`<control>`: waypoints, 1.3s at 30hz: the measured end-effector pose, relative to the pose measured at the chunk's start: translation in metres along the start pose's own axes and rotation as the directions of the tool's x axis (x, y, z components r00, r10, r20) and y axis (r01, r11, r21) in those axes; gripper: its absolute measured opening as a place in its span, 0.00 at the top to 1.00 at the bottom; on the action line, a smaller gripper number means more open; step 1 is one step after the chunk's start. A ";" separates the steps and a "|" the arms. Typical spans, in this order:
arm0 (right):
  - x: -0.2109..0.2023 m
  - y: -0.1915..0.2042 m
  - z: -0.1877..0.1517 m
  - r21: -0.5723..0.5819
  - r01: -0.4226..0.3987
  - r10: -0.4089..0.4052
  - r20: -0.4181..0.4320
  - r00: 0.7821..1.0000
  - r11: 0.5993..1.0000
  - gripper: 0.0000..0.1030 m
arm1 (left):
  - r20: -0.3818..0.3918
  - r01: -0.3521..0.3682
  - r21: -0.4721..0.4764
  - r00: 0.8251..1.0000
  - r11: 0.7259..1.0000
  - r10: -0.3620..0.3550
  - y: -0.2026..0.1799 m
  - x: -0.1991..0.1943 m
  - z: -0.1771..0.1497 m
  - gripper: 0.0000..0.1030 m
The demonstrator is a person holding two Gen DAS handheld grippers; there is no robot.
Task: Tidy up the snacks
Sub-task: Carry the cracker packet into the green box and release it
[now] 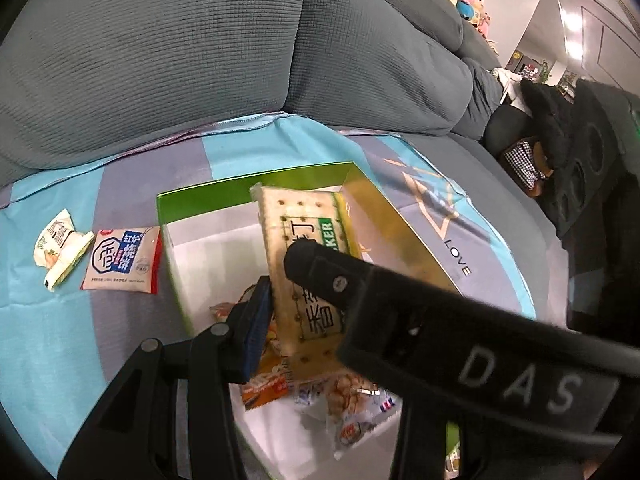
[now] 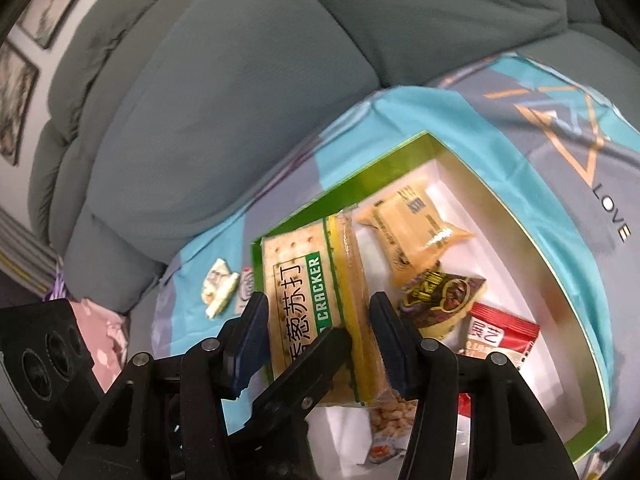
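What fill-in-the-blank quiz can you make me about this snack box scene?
1. The English word printed on the cracker pack is ____.
2. The outer wall of the box is coloured ____.
3. The word printed on the cloth is ____.
4. The red packet lies ____ the box.

Missing words: CRACKER; green; LOVE; inside.

Cracker pack (image 2: 316, 304) between my right fingers: "CRACKER", 香葱苏打.
Cloth (image 2: 560, 184) beside that pack: "LOVE".
Gripper arm (image 1: 520, 384) crossing my left view: "DAS".
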State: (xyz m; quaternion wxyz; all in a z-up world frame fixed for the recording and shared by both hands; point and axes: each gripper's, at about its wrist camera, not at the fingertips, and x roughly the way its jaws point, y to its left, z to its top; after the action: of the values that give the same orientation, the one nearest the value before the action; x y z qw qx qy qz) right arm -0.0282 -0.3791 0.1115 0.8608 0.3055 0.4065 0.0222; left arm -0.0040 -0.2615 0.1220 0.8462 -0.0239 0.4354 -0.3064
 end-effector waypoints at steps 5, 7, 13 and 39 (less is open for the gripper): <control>0.003 -0.008 0.000 0.017 0.016 -0.016 -0.011 1.000 1.000 0.45 | -0.031 0.007 -0.006 0.999 1.000 -0.008 0.000 0.009 0.001 0.60; 0.004 -0.010 0.000 0.024 0.025 -0.024 -0.018 1.000 0.999 0.45 | -0.043 0.012 -0.014 0.999 1.000 -0.012 0.000 0.012 0.001 0.60; 0.005 -0.016 0.002 0.049 0.039 -0.037 -0.027 0.999 0.998 0.45 | -0.067 0.026 -0.019 0.997 0.999 -0.027 -0.003 0.017 0.002 0.60; 0.002 -0.058 0.017 0.192 0.017 -0.017 -0.004 1.000 0.981 0.45 | -0.150 0.026 0.013 0.988 1.000 -0.023 -0.027 0.052 0.018 0.60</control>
State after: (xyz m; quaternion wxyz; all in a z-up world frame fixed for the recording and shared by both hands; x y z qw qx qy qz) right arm -0.0271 -0.4347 0.0872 0.8270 0.3834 0.4105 -0.0240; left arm 0.0186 -0.3150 0.1038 0.8073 0.0004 0.4952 -0.3210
